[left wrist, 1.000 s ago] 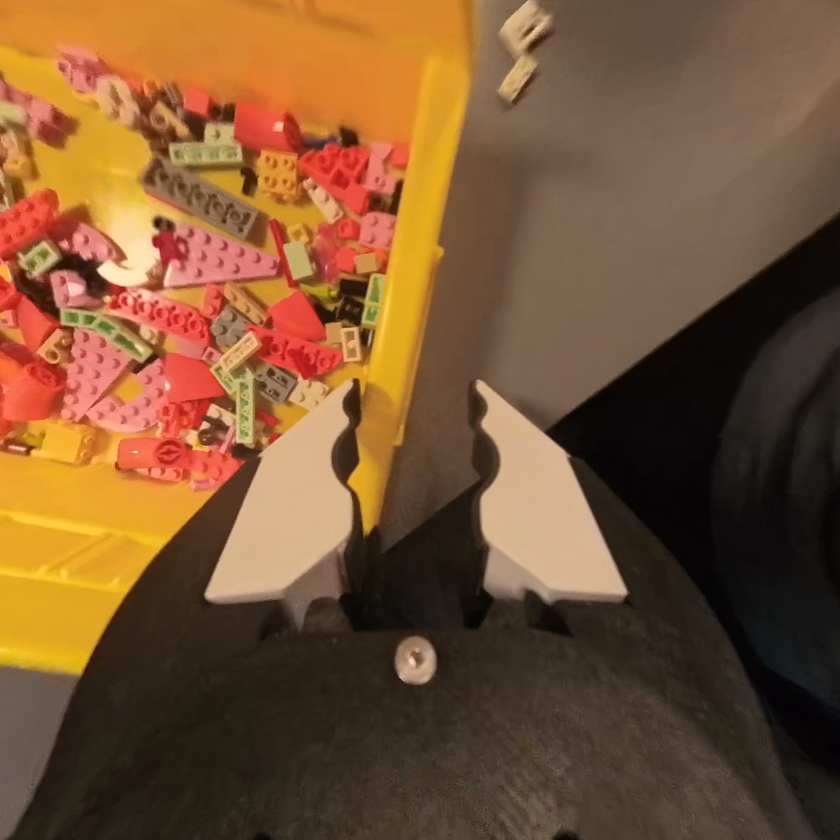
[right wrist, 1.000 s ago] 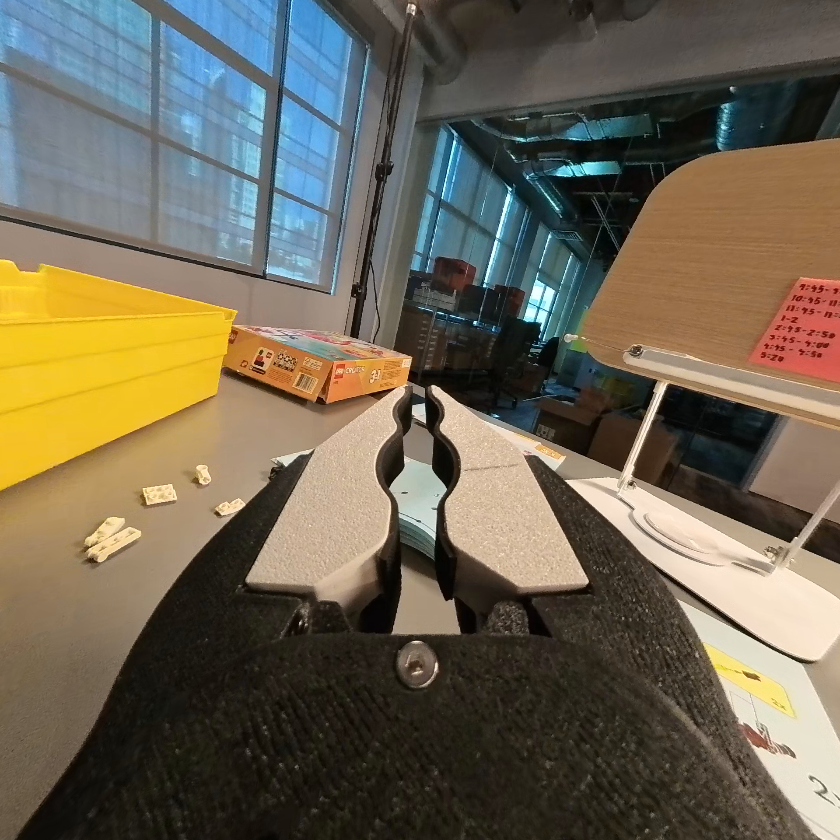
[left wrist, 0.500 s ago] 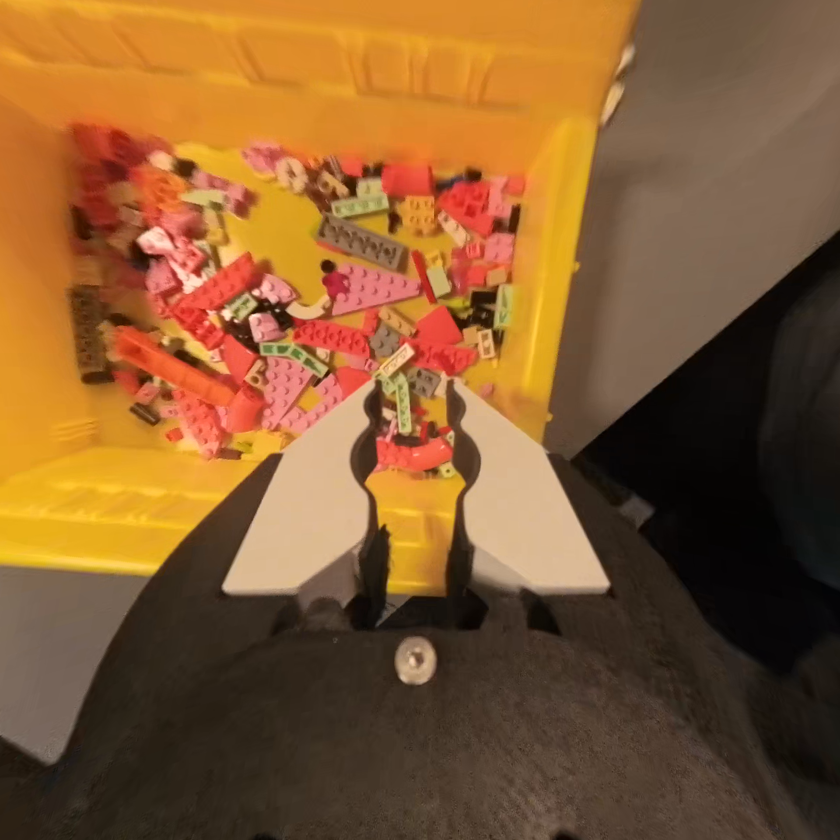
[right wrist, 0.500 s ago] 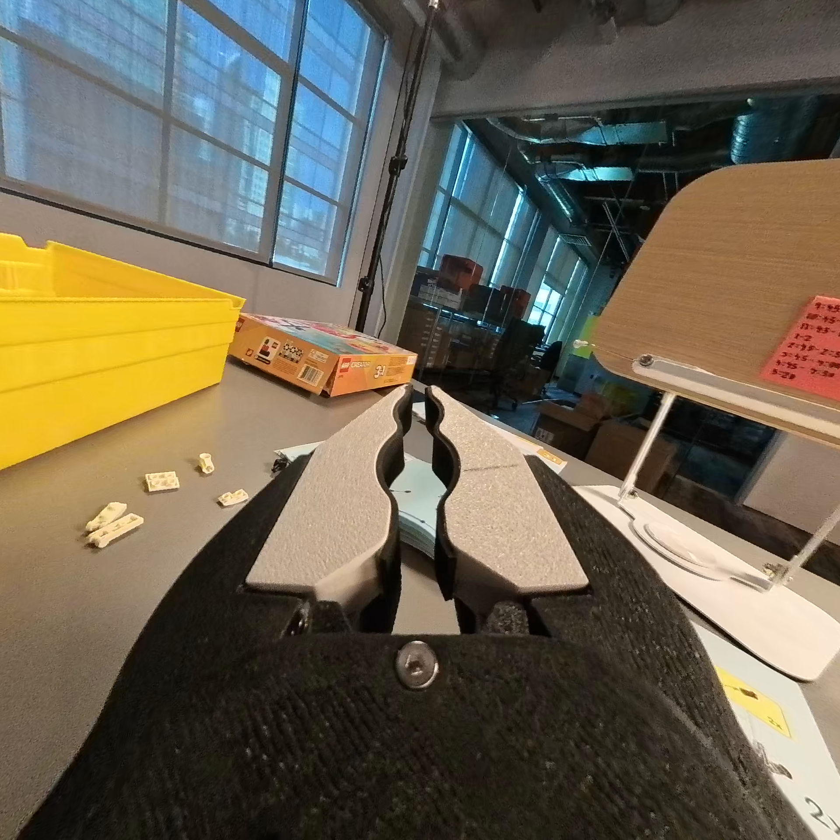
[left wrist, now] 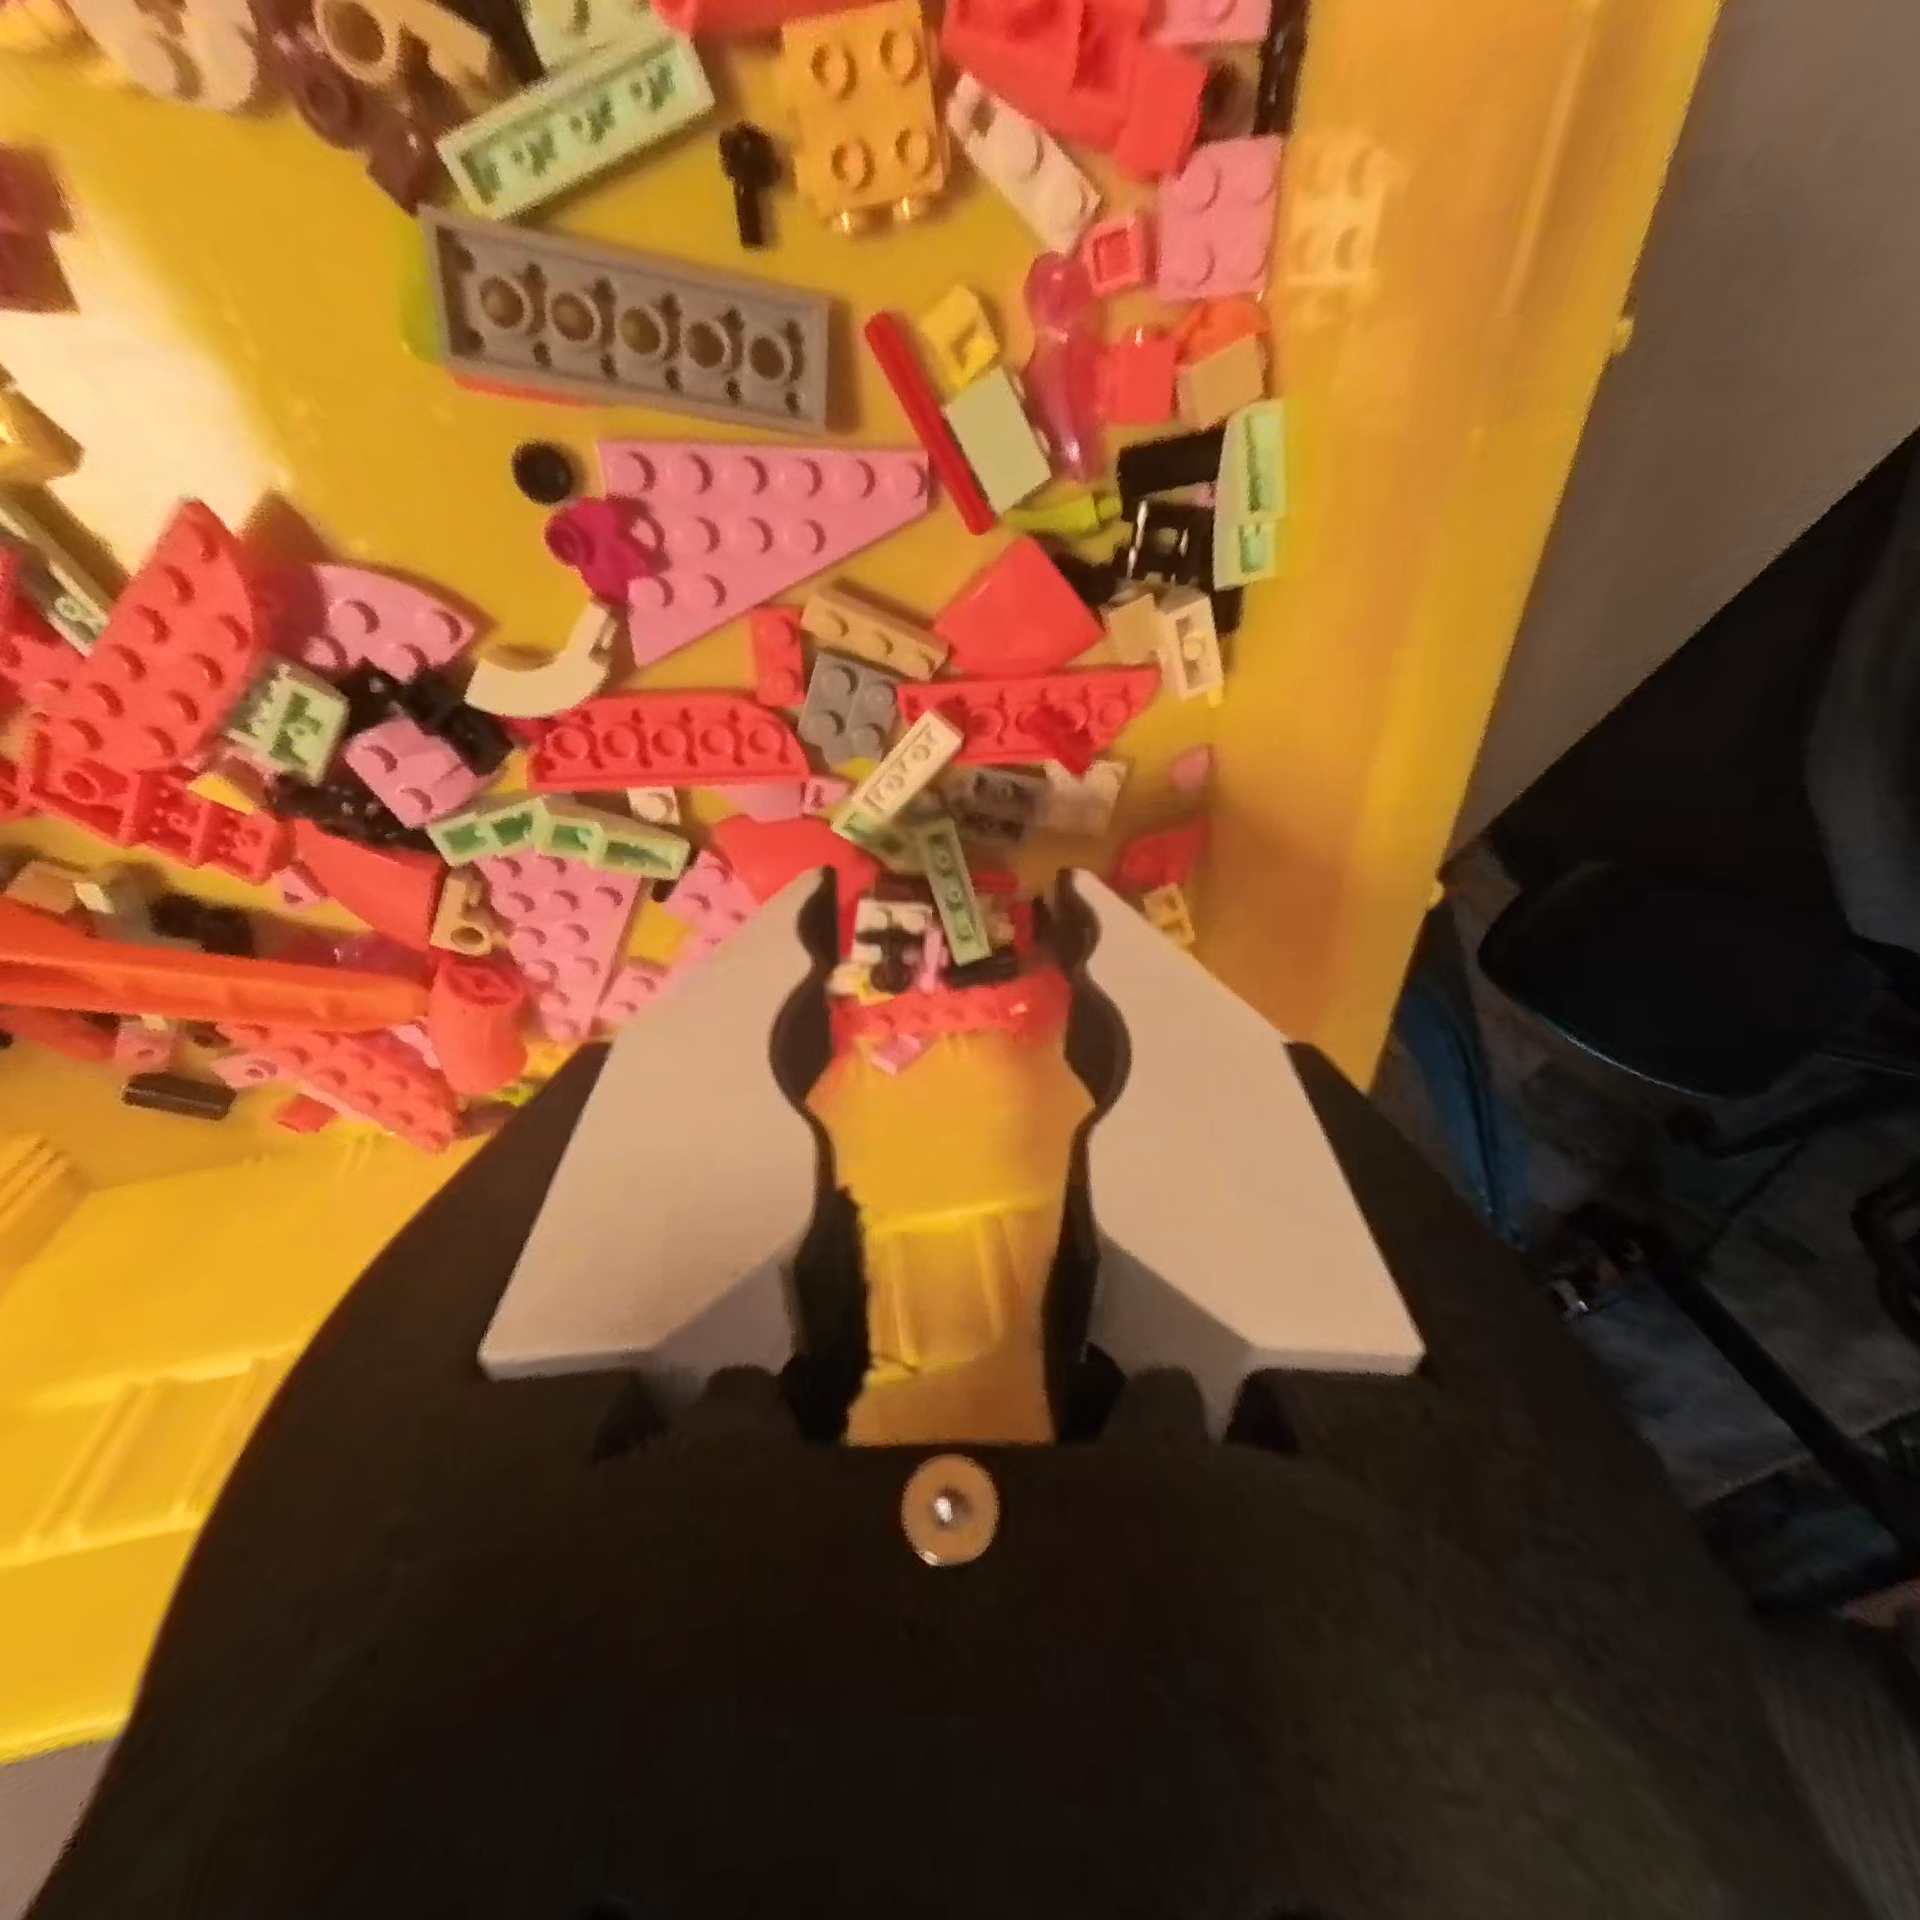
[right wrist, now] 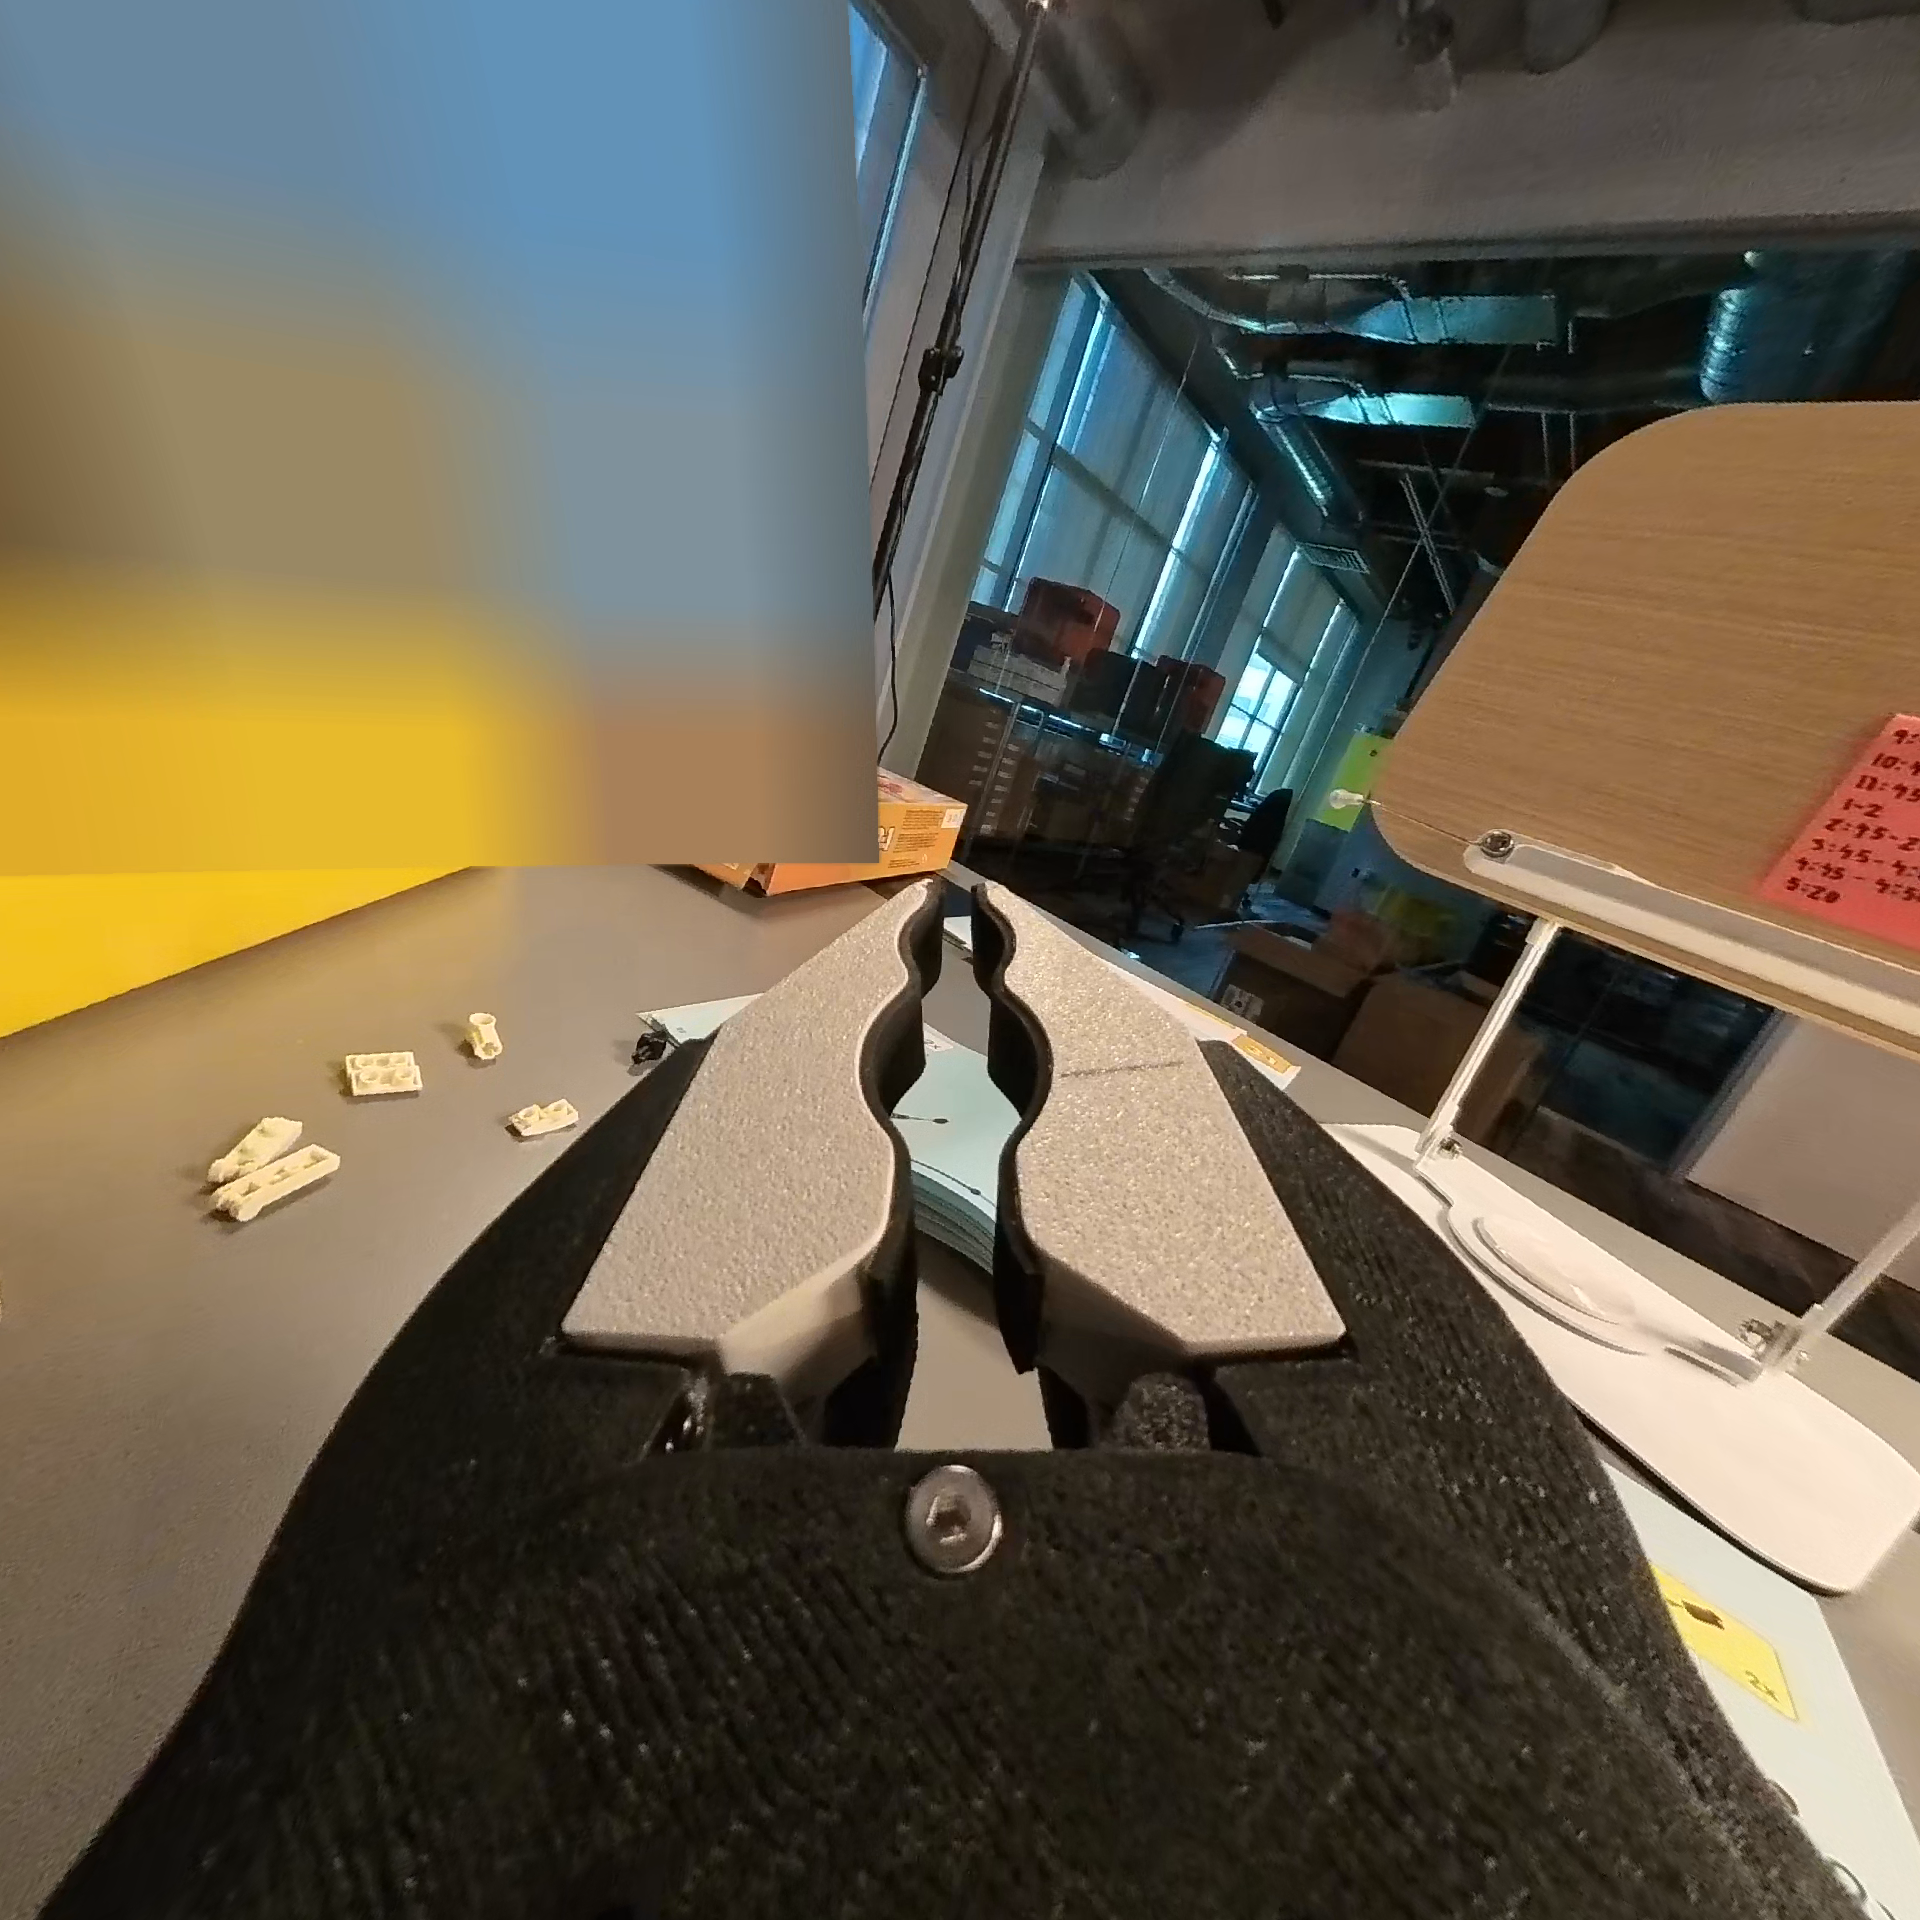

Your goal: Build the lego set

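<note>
My left gripper is open and points down into a yellow bin full of loose bricks. Its fingertips stand low over the pile near the bin's right wall. A light green narrow plate, a small white and black piece and a red plate lie between the tips, and the pads do not press on them. My right gripper is shut and hovers above the grey table, with nothing showing between its tips. Several cream pieces lie on the table to its left.
The pile holds a grey long plate and a pink wedge plate. In the right wrist view an open booklet, an orange box, a wooden board on a white stand and the yellow bin's side show. There is about 35 centimetres between the tips of the two grippers.
My left gripper moved from beside the bin's right wall to over the bricks and came down close to them. Its jaws narrowed, then widened again. My right gripper stayed shut and barely moved.
</note>
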`<state>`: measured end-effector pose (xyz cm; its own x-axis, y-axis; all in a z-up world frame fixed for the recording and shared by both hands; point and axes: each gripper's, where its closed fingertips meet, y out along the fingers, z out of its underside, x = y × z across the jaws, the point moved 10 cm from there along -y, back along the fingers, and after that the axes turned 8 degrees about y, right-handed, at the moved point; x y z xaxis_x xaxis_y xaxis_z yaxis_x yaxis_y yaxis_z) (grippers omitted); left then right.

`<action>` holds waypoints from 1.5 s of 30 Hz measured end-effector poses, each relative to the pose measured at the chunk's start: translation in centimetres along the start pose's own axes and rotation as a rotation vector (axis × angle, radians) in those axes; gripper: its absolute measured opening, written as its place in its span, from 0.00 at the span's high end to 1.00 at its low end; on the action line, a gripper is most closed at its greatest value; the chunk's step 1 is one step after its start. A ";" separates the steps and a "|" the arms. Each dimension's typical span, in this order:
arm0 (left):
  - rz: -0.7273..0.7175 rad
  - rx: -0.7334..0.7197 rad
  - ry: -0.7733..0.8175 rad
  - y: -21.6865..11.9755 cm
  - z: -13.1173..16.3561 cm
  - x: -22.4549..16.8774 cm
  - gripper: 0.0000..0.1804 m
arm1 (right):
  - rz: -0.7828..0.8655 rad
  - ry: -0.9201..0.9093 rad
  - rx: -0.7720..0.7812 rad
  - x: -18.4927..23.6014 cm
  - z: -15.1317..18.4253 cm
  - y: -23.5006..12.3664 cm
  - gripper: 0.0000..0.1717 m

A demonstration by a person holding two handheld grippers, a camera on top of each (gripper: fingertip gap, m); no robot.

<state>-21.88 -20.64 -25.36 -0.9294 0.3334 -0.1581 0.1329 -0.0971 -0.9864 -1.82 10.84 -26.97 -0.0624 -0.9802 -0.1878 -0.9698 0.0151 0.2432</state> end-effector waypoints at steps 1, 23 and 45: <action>-0.033 -0.021 0.002 0.1 -0.3 0.1 0.70 | 0.000 -0.001 0.000 0.0 0.0 0.0 0.98; -0.327 -0.179 -0.146 -0.4 -1.7 4.2 0.61 | -0.005 0.003 -0.003 0.0 0.0 0.0 0.99; -0.389 -0.390 -0.365 -5.4 0.8 11.4 0.80 | -0.009 -0.002 0.000 0.0 0.0 0.0 0.98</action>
<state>-33.48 -17.04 -21.81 -0.9827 -0.0701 0.1713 -0.1850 0.3357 -0.9236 -1.82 10.84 -26.93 -0.0540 -0.9798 -0.1923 -0.9703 0.0060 0.2417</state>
